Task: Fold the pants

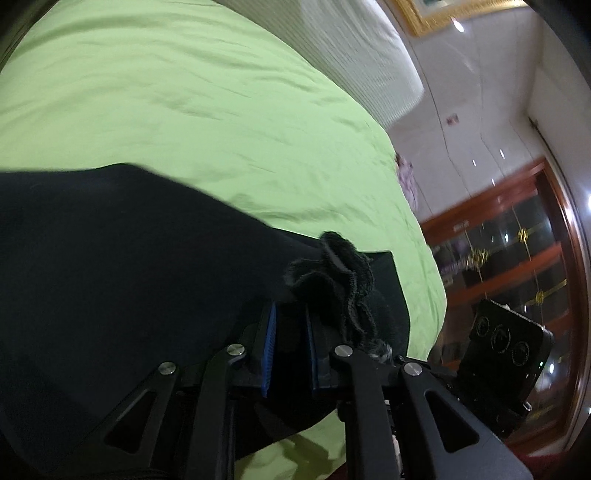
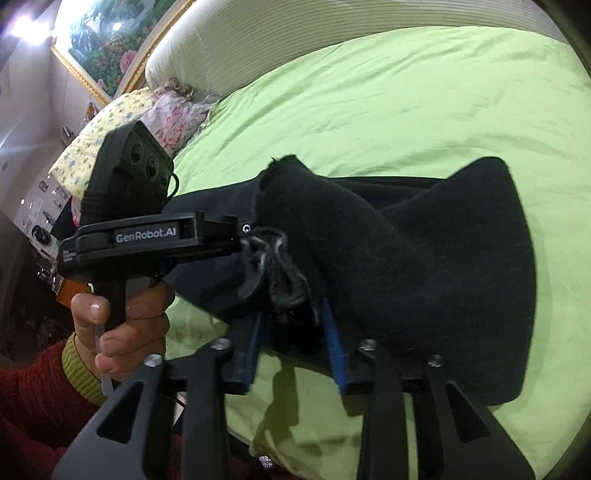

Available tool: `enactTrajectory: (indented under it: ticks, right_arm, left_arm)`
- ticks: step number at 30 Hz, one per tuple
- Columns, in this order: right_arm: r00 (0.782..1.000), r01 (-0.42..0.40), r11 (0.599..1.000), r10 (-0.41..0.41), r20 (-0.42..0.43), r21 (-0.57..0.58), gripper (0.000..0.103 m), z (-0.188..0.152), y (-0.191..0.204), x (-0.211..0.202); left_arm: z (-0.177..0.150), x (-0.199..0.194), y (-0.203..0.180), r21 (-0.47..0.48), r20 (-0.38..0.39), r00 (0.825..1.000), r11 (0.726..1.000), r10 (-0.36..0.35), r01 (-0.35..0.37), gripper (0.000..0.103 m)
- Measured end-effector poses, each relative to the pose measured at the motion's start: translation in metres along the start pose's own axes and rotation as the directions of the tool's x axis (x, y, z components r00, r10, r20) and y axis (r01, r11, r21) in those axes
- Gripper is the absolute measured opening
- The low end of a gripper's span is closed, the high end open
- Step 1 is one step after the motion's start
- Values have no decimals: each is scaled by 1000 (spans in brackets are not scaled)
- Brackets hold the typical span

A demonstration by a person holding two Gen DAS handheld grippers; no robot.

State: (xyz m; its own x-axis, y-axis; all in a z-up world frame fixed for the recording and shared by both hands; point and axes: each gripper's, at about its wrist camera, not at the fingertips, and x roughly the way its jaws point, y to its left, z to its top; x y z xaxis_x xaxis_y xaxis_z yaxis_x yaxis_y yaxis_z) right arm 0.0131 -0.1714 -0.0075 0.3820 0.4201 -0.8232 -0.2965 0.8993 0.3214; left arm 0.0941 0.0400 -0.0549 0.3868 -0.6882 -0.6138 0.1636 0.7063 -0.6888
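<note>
Black pants [image 1: 129, 258] [image 2: 443, 277] lie bunched and partly folded on a light green bed sheet [image 1: 184, 92] [image 2: 406, 92]. My left gripper [image 1: 291, 308] has its blue pads close together with black cloth pinched between them, and a frayed hem [image 1: 343, 280] bunches just to their right. In the right wrist view the left gripper [image 2: 242, 236] reaches in from the left, held by a hand [image 2: 122, 325], with its tip at the same frayed hem [image 2: 273, 258]. My right gripper [image 2: 292, 308] stands with jaws spread. The hem bunch sits loosely between its pads.
A white padded headboard [image 2: 295, 37] and flowered pillows [image 2: 110, 122] line the far side of the bed. A framed painting [image 2: 110, 33] hangs on the wall. A dark wooden cabinet [image 1: 517, 240] stands beyond the bed edge. A red sleeve [image 2: 33, 406] is at the lower left.
</note>
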Motion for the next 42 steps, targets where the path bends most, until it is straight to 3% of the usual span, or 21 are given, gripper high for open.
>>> enactTrajectory:
  ticks: [5, 8, 15, 22, 26, 28, 31, 35, 39, 40, 41, 42]
  right_arm:
    - [1000, -11, 998, 10, -23, -67, 43, 1, 24, 9]
    - [999, -35, 995, 32, -27, -95, 43, 2, 32, 12]
    - [997, -64, 989, 58, -45, -136, 43, 3, 48, 19]
    - [992, -110, 990, 115, 45, -93, 43, 8, 36, -19]
    - [991, -32, 998, 38, 128, -53, 44, 17, 8, -49]
    - [985, 73, 997, -67, 158, -31, 44, 21, -10, -59]
    - [970, 185, 982, -189, 151, 41, 44, 26, -43, -62]
    - [967, 225, 971, -233, 106, 80, 45, 29, -69, -52]
    - [975, 214, 975, -217, 48, 61, 47, 27, -79, -28]
    - [969, 236, 970, -239, 59, 50, 43, 24, -79, -24]
    - [966, 248, 968, -251, 66, 48, 33, 23, -79, -23]
    - [967, 238, 969, -243, 80, 62, 29, 24, -79, -26]
  left_arm:
    - [-12, -37, 15, -48, 80, 996, 998, 33, -29, 21]
    - [-20, -59, 24, -82, 125, 990, 995, 63, -53, 33]
    - [-40, -101, 50, -184, 204, 972, 980, 114, -76, 36]
    - [-45, -112, 48, -190, 211, 972, 980, 101, -61, 44]
    - [-38, -95, 23, -176, 180, 981, 983, 77, -45, 54]
    - [-34, -85, 10, -171, 166, 984, 985, 62, -33, 64]
    - [-29, -67, -9, -158, 136, 990, 987, 48, -26, 71]
    - [-23, -37, -30, -125, 98, 991, 989, 91, -79, 75]
    - [-22, 1, -40, -103, 38, 987, 983, 159, -154, 72]
    - [-23, 8, -41, -95, 29, 983, 979, 182, -179, 62]
    - [-24, 18, -42, -75, 14, 980, 978, 197, -195, 50]
    - [-26, 28, -43, -55, -16, 981, 979, 193, -194, 23]
